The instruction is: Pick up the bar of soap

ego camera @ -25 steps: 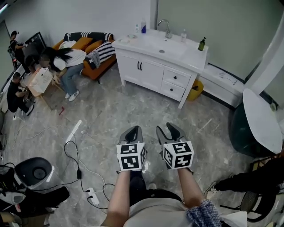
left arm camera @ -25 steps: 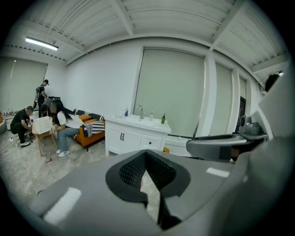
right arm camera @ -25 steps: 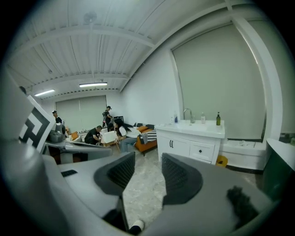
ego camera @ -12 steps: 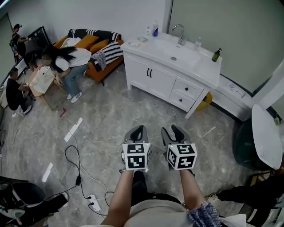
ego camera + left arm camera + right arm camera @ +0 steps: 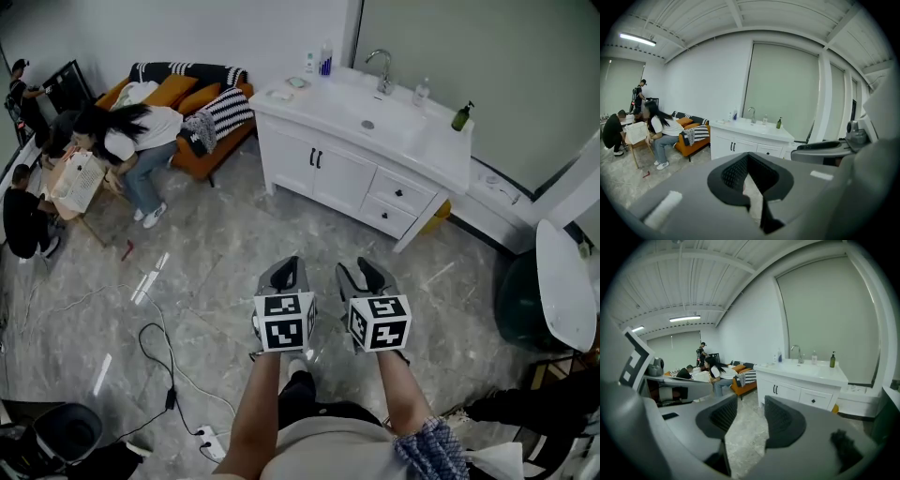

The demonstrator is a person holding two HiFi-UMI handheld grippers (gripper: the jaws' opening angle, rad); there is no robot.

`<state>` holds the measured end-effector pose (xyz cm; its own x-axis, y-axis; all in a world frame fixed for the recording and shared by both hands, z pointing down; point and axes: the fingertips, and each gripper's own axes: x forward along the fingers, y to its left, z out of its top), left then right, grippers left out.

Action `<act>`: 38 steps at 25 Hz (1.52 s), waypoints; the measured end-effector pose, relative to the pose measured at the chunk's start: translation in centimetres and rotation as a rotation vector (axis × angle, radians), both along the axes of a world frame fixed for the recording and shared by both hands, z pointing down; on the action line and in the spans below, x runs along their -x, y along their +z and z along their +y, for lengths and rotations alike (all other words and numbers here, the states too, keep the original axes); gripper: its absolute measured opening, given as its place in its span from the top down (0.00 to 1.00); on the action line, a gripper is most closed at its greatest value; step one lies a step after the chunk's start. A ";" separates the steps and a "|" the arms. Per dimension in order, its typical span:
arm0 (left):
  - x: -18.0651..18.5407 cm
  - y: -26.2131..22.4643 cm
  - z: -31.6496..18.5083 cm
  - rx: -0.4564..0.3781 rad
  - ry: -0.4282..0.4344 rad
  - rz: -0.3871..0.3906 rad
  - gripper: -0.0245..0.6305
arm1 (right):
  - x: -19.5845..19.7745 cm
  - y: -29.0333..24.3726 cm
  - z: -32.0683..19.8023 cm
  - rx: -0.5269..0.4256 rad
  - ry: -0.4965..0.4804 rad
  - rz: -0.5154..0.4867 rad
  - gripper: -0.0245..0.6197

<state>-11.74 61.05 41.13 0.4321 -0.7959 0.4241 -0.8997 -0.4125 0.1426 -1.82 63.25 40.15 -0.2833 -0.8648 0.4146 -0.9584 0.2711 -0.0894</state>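
Observation:
A white vanity with a sink and faucet stands across the marble floor, ahead of both grippers. On its left end lies a small dish; whether the bar of soap is in it is too small to tell. My left gripper hovers over the floor with its jaws together and nothing in them. My right gripper beside it is open and empty. The vanity shows beyond the closed left gripper in the left gripper view. It shows again as the vanity past the parted right gripper in the right gripper view.
Bottles stand on the counter: a blue one, a clear one, a green one. An orange sofa and a seated person are at left. Cables and a power strip lie on the floor. A round white table is at right.
The floor has slid back under me and the vanity has shifted right and slightly nearer. Both grippers travelled along side by side, with their jaws unchanged.

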 end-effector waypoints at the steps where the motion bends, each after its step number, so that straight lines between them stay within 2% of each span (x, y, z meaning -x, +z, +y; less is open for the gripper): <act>1: 0.2 0.0 -0.6 -0.005 0.008 -0.014 0.95 | 0.2 0.1 -0.6 0.004 0.008 -0.002 0.69; 5: 1.0 0.0 -2.3 -0.031 0.023 -0.083 0.95 | 0.5 0.0 -2.9 -0.002 0.049 -0.017 0.69; 10: 1.8 0.2 -3.4 -0.007 0.041 -0.031 0.95 | 1.5 0.5 -3.7 0.005 0.060 -0.017 0.69; 18: 1.0 0.3 -6.5 0.001 0.032 -0.012 0.95 | 0.5 0.6 -7.0 0.007 0.054 -0.028 0.69; 22: 0.1 0.6 -8.9 0.011 0.036 0.014 0.95 | 0.3 0.7 -10.0 -0.005 0.036 -0.019 0.69; 31: -3.0 1.4 -17.5 0.011 0.003 -0.009 0.95 | -2.7 1.0 -19.0 -0.005 -0.004 -0.011 0.69; 38: -6.1 1.7 -23.8 0.053 0.001 -0.014 0.95 | -5.1 1.1 -25.6 0.020 -0.048 -0.005 0.69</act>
<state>-5.68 37.25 42.79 0.4266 -0.7717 0.4716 -0.9013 -0.4058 0.1513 3.32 37.69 41.29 -0.3260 -0.8419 0.4300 -0.9440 0.3145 -0.0999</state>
